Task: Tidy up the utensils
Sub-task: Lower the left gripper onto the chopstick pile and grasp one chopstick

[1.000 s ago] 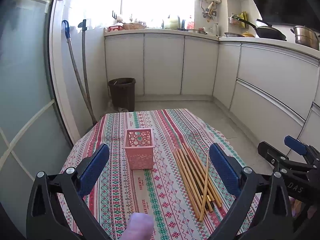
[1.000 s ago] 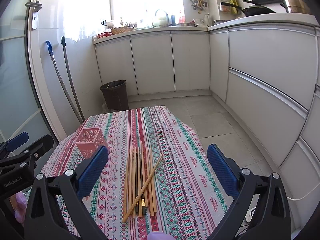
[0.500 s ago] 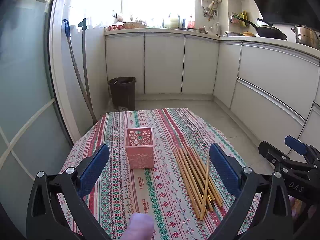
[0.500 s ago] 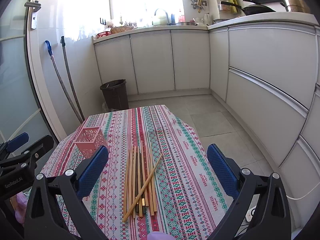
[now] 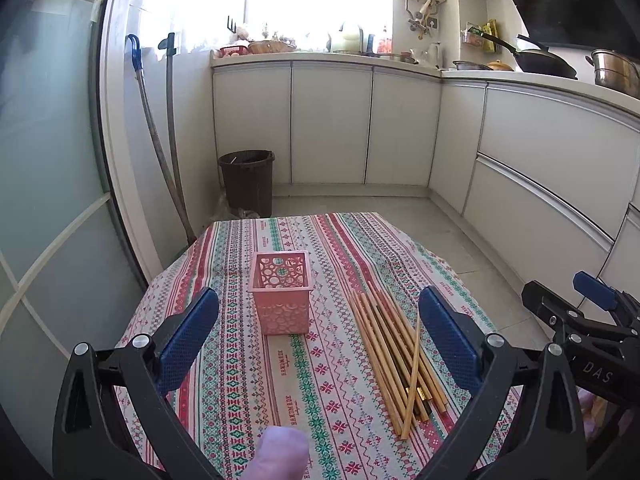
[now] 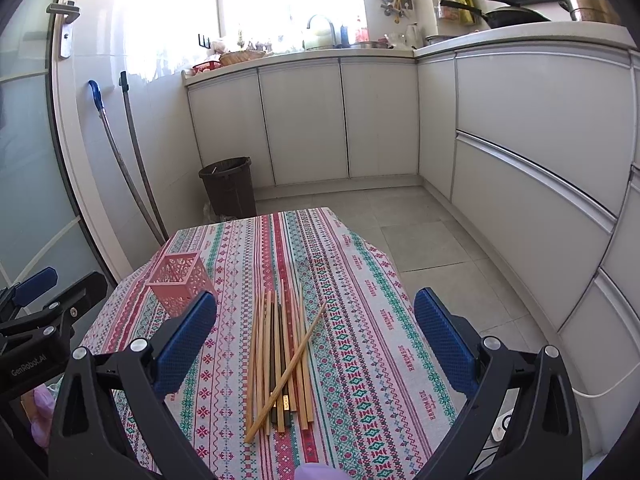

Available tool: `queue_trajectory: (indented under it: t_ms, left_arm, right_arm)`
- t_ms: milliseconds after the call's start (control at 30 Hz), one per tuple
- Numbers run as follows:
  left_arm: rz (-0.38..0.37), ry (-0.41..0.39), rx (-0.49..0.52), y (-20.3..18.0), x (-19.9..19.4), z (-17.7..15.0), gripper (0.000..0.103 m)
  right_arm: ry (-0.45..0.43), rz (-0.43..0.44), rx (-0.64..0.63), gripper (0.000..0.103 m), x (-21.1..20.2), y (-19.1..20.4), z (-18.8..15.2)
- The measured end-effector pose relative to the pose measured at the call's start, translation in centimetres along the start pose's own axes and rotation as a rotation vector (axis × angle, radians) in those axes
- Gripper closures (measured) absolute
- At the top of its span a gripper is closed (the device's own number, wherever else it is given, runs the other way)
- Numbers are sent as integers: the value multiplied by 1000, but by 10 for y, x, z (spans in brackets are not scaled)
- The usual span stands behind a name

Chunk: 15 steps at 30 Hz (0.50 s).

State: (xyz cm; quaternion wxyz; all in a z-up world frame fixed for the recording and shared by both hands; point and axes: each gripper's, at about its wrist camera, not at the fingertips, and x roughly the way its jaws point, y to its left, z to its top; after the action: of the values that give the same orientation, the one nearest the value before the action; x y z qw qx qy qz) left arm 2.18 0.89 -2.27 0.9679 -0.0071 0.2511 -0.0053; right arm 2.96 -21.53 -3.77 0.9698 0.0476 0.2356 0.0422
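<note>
A pink perforated holder (image 5: 281, 291) stands upright and empty on the patterned tablecloth (image 5: 240, 364); it also shows in the right wrist view (image 6: 180, 283). A bundle of wooden chopsticks (image 5: 394, 354) lies to its right, one chopstick crossing the rest; the chopsticks show again in the right wrist view (image 6: 282, 354). My left gripper (image 5: 318, 338) is open and empty, hovering over the near table, short of the holder. My right gripper (image 6: 316, 342) is open and empty, above the chopsticks.
The small table sits in a kitchen. A dark bin (image 5: 248, 182) stands on the floor beyond it, two mop handles (image 5: 160, 140) lean at the left wall, and white cabinets (image 5: 540, 168) run along the back and right. The right gripper's body (image 5: 584, 328) shows at the right.
Almost nothing has changed. Both grippers stay open and hold nearly still; the left view shifts very slightly.
</note>
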Motion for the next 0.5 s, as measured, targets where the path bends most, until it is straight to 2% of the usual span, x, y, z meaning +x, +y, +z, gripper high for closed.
queue_trajectory:
  t_ms: [100,200,267,333,433,500]
  left_arm:
    - [18,63,-7,1,12,-2,7]
    - [16,249,6,-2,45,-15,7]
    - [-52,391,-13,-6,70,-28,8]
    - [-126,484,-17,-18,88,-37,9]
    - [-168,523,33,-43,105,-39,12]
    - [-161,512,65,-59,118,-33,9]
  right_arm:
    - [17,-19,42,7,1,-6,3]
    - [74,19,217,7,9,-31,22]
    - [140,90,391,7,24,-56,38]
    - [224,173,561,7,49,-81,51]
    - [317,270,762,7,87,-108,49]
    - [336,262,815,7,101,-120,35]
